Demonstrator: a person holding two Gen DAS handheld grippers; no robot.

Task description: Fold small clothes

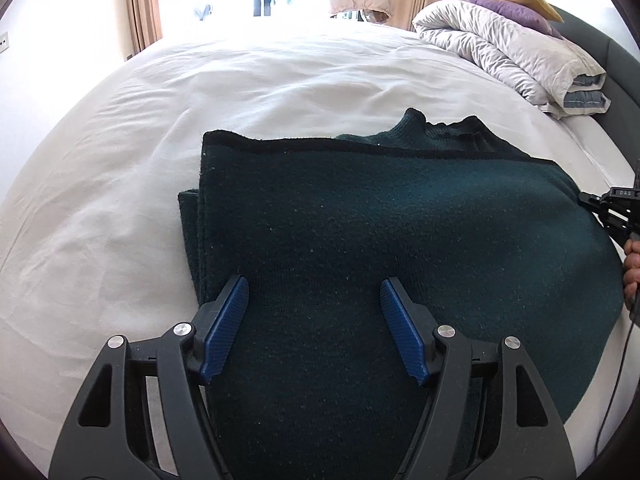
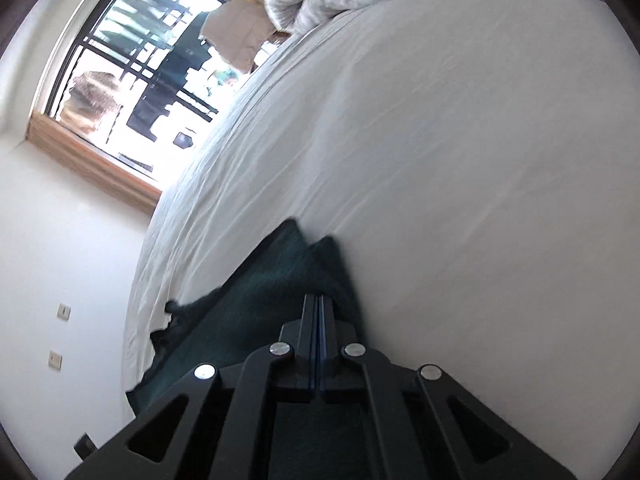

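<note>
A dark green knitted sweater (image 1: pixel 380 232) lies folded in layers on the white bed sheet (image 1: pixel 120 200). My left gripper (image 1: pixel 314 292) is open, its blue pads (image 1: pixel 224 332) spread above the near part of the sweater. My right gripper (image 1: pixel 584 200) shows at the sweater's right edge in the left wrist view. In the right wrist view, rolled sideways, the right gripper (image 2: pixel 318 300) has its jaws pressed together over the sweater (image 2: pixel 248 320). I cannot tell whether fabric is pinched between them.
A rolled grey duvet (image 1: pixel 508 52) with purple and yellow pillows (image 1: pixel 516 4) lies at the bed's far right by a dark headboard (image 1: pixel 616 56). A window (image 2: pixel 132 64) and curtains (image 1: pixel 140 0) stand beyond the bed. A person's hand (image 1: pixel 632 268) holds the right gripper.
</note>
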